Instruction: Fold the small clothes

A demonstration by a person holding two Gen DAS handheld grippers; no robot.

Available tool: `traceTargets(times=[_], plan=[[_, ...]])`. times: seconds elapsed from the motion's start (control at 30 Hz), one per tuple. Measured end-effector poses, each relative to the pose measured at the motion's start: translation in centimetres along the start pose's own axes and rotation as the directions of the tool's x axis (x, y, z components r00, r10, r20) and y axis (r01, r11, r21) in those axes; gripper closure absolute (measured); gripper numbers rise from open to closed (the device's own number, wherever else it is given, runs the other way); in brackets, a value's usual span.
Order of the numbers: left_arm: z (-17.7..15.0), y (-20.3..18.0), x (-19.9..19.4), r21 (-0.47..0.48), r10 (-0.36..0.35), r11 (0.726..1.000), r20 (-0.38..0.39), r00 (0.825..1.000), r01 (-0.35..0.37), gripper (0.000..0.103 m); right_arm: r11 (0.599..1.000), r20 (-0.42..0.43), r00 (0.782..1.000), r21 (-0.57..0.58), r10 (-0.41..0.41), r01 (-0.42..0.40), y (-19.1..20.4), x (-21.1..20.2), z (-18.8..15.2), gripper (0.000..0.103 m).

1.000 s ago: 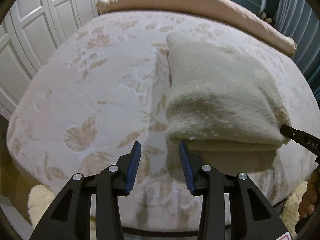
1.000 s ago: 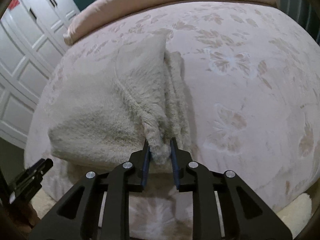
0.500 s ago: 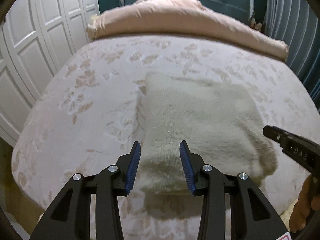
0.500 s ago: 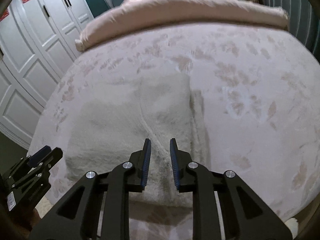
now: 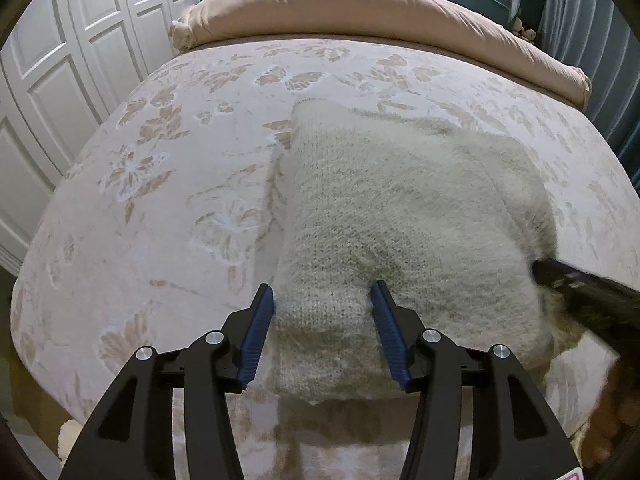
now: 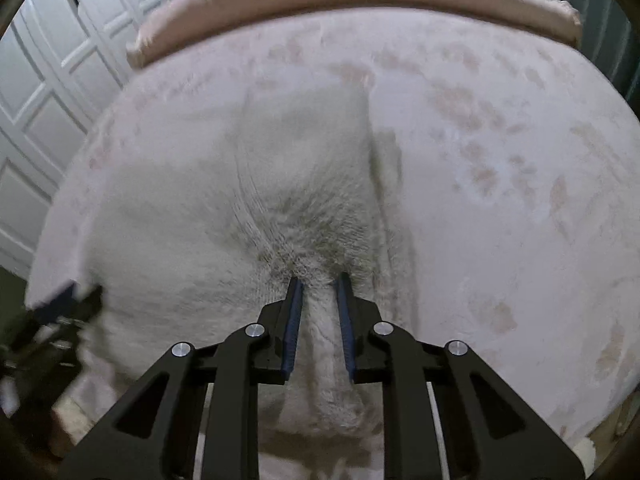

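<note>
A cream fuzzy knitted sweater (image 5: 400,208) lies folded on the bed (image 5: 160,200). My left gripper (image 5: 322,308) points down at its near left corner. Its jaws are opening, and the corner sits between the blue pads (image 5: 256,332) without being clamped. My right gripper (image 6: 320,292) is at the sweater's (image 6: 200,220) near right edge. Its jaws are closing on a ridge of fuzzy knit that runs between its pads (image 6: 292,320). In the left wrist view the right gripper (image 5: 580,292) shows as a dark bar at the sweater's right edge. In the right wrist view the left gripper (image 6: 68,300) is blurred at the lower left.
The bed cover is pale with a beige leaf print (image 6: 520,200). A rolled pink duvet (image 5: 360,4) lies along the far edge. White wardrobe doors (image 5: 60,60) stand to the left, and a dark teal wall and curtains (image 5: 592,40) to the right. A hand (image 5: 612,412) shows at lower right.
Both grippers moved in over the sweater, which now lies flatter and further onto the bed. The left jaws widened and now straddle its near left corner. The right grip stays on the fold.
</note>
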State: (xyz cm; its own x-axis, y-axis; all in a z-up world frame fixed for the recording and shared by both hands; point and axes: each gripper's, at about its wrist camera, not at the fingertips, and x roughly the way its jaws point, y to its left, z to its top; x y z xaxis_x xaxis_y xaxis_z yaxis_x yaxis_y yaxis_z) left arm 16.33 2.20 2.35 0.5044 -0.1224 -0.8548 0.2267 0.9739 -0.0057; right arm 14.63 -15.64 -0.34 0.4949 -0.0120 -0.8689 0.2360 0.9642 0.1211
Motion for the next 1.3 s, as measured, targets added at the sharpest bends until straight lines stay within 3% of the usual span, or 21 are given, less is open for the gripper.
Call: traceTargets(times=[0.17, 0.3, 0.4, 0.6, 0.97, 1.3], plan=[[-0.2, -0.2, -0.3, 0.004, 0.021, 1.000, 0.004, 1.000, -0.021, 0.052, 1.000, 0.059, 0.998, 0.010, -0.001, 0.000, 0.8, -3.2, 0.2, 0.086], [-0.6, -0.1, -1.0, -0.021, 0.004, 1.000, -0.002, 1.000, -0.004, 0.052, 0.999, 0.024, 0.999, 0.005, -0.036, 0.036, 0.3, -1.9, -1.2, 0.086], [-1.2, -0.4, -1.5, -0.016, 0.002, 1.000, -0.010, 1.000, -0.002, 0.050, 0.998, 0.047, 0.997, -0.018, -0.055, 0.055, 1.0, -3.0, -1.5, 0.085], [-3.1, -0.5, -2.9, -0.026, 0.018, 1.000, -0.003, 1.000, -0.018, 0.040, 0.998, 0.101, 0.993, 0.003, -0.057, 0.057, 1.6, -6.6, -3.2, 0.079], [-8.1, -1.5, -3.1, -0.003, 0.059, 0.998, -0.050, 0.997, -0.059, 0.036, 0.996, 0.044, 0.995, 0.024, -0.088, 0.087, 2.0, -6.2, -10.2, 0.073], [-11.0, -2.5, -1.4, -0.011, 0.068, 0.998, -0.100, 0.993, -0.069, 0.036, 0.995, 0.002, 0.995, 0.031, -0.095, 0.095, 2.3, -4.7, -13.6, 0.068]])
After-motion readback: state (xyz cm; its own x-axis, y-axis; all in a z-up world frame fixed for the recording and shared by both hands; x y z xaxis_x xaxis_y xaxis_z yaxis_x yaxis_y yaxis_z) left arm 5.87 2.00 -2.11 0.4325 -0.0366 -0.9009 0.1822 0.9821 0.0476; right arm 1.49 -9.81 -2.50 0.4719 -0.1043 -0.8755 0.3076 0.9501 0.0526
